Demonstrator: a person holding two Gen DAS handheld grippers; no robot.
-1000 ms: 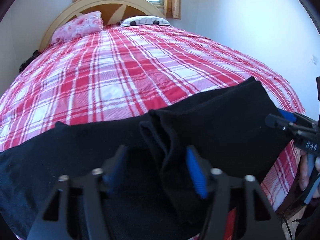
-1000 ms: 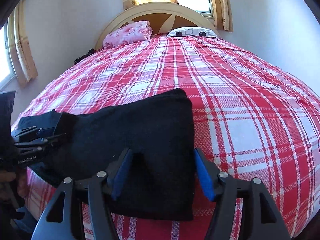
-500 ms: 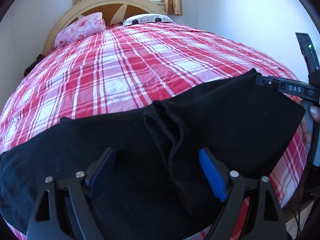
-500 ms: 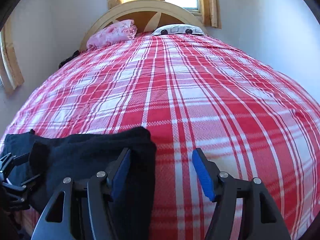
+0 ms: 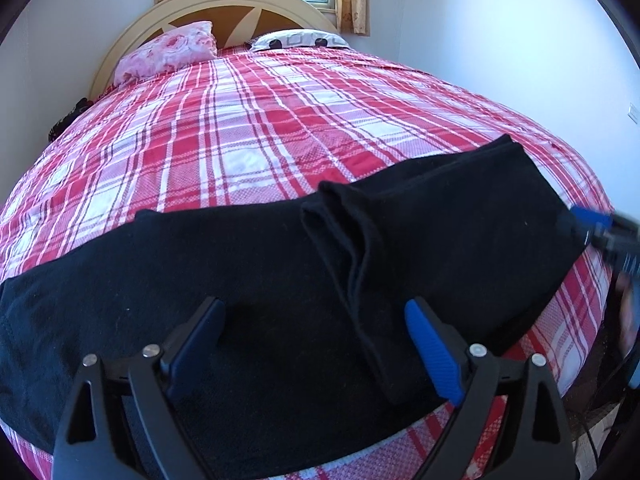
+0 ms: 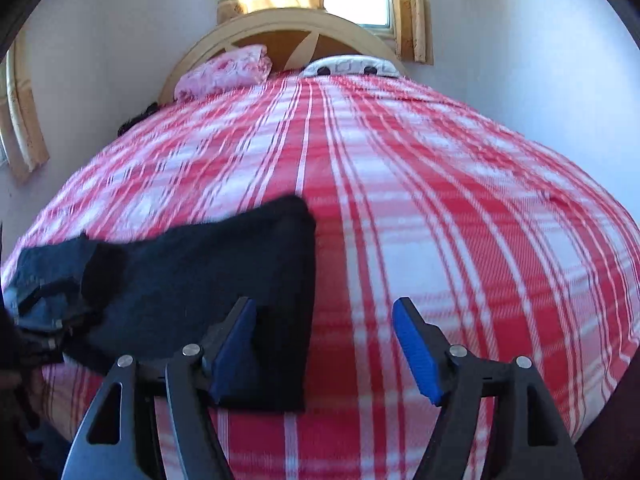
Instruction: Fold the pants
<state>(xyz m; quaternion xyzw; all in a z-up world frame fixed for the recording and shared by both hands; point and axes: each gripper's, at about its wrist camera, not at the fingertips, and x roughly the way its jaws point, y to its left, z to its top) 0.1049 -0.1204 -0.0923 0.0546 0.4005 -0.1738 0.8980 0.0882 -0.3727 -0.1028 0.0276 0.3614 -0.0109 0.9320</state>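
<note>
Black pants (image 5: 248, 280) lie across the near edge of a red plaid bed (image 5: 260, 128), with a folded ridge (image 5: 352, 248) in the middle. My left gripper (image 5: 316, 344) is open, its fingers just above the pants on either side of the ridge. My right gripper (image 6: 324, 344) is open over the right end of the pants (image 6: 224, 268), its left finger (image 6: 232, 344) above the cloth, its right finger over bare bedspread (image 6: 440, 200). The right gripper also shows, blurred, at the right edge of the left wrist view (image 5: 600, 232).
A pink pillow (image 5: 168, 52) and a white patterned pillow (image 5: 300, 38) lie at the cream headboard (image 5: 224, 4). White walls stand close on the right. The bed's near edge drops to the floor at the lower right.
My left gripper has opened wider and drawn back a little from the ridge. My right gripper lifted off the pants' end, swung right, then came back lower toward it.
</note>
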